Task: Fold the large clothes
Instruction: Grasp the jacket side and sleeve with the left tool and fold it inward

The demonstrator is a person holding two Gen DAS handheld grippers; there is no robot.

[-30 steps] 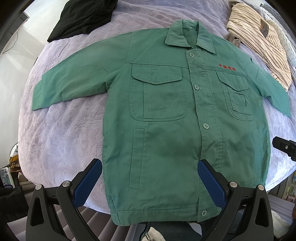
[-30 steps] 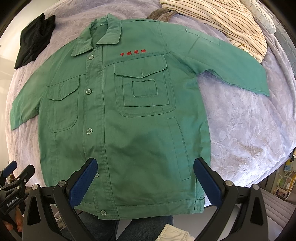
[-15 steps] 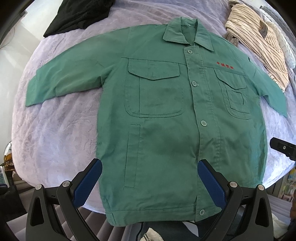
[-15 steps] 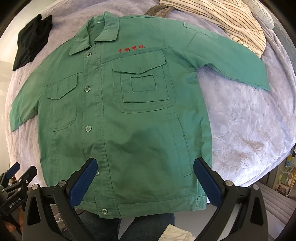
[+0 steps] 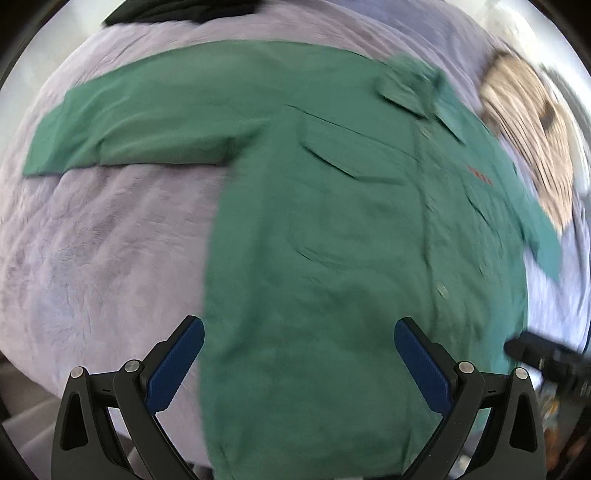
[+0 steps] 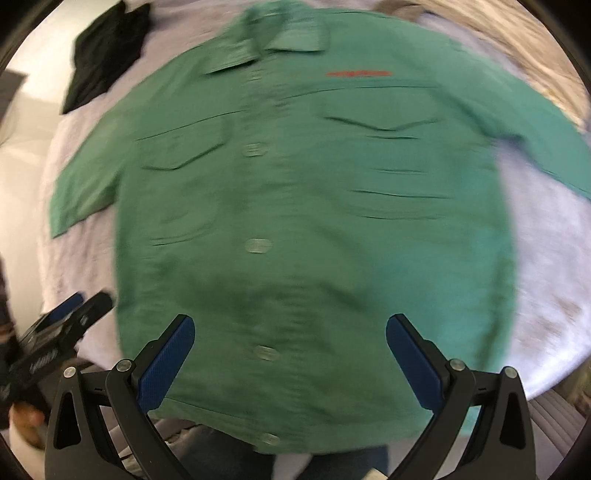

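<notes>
Through the left wrist camera, blurred as it is, I see the green work jacket (image 5: 332, 229) spread flat, front up, on the lavender bedspread (image 5: 103, 258), filling the centre and right of the frame. One sleeve reaches out to the left edge; the collar sits at the upper right. My left gripper (image 5: 299, 369) is released, its blue pads (image 5: 173, 369) wide apart at the bottom of the frame, hovering above the jacket's side seam with nothing between them. The left pad is over bare bedspread, the right one over green cloth. A black garment (image 5: 177, 11) lies at the top edge, a striped shirt (image 5: 528, 147) at the upper right, and the tip of my other tool shows at the lower right.

Through the right wrist camera, also smeared, the jacket (image 6: 314, 221) fills most of the frame, collar at the top, buttons running down the middle, red lettering right of the collar. My right gripper (image 6: 290, 365) is released too, blue pads (image 6: 417, 365) spread over the lower hem area, grasping nothing. The left gripper (image 6: 55, 339) pokes in from the lower left, over the bedspread (image 6: 546, 277) just beside the jacket's edge. The black garment (image 6: 107, 51) is at the upper left, the striped shirt (image 6: 517, 33) at the upper right.
</notes>
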